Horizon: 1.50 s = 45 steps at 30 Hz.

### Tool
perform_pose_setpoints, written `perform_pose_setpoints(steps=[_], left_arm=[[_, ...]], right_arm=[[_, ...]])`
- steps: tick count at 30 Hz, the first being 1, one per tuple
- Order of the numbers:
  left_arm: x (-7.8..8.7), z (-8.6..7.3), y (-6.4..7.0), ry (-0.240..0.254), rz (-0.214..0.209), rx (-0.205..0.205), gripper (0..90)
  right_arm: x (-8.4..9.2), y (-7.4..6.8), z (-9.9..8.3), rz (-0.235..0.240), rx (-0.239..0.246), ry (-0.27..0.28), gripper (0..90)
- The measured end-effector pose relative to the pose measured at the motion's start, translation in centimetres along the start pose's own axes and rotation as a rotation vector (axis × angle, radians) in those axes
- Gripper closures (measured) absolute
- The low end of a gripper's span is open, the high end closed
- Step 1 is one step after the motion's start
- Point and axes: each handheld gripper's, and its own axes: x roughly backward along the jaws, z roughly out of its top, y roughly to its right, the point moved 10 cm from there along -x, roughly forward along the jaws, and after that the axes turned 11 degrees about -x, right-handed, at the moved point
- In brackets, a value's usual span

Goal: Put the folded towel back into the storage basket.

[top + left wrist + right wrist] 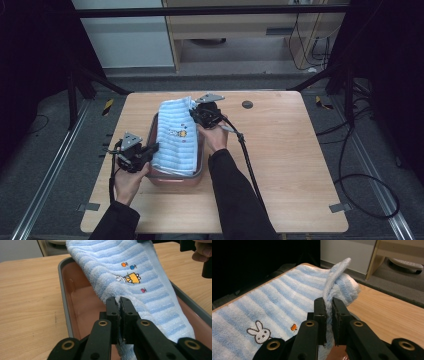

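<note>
Blue-striped towel lies draped over a pink tray on the bench. At its near-left edge the left gripper is clamped on the cloth, hand low. At its far corner the right gripper pinches a fold, forearm reaching across.
</note>
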Motion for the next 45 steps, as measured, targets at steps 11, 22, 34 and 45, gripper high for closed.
perform_pose_setpoints(steps=[11,22,34,45], left_arm=[[-0.7,-1.9,0.1,-0.049,0.004,-0.012,86.3],[-1.0,-3.4,0.5,-0.094,-0.003,-0.023,86.0],[-1.2,-3.7,0.6,-0.115,-0.004,-0.036,81.1],[-0.2,-2.3,0.1,-0.058,0.037,-0.035,63.7]], right_arm=[[-0.6,0.3,-2.1,0.001,-0.007,-0.033,83.0],[-1.3,0.7,-4.2,-0.011,-0.008,-0.088,82.1],[-1.5,0.7,-4.8,-0.028,0.001,-0.104,73.8],[0.6,0.9,-3.2,-0.047,0.017,-0.048,63.2]])
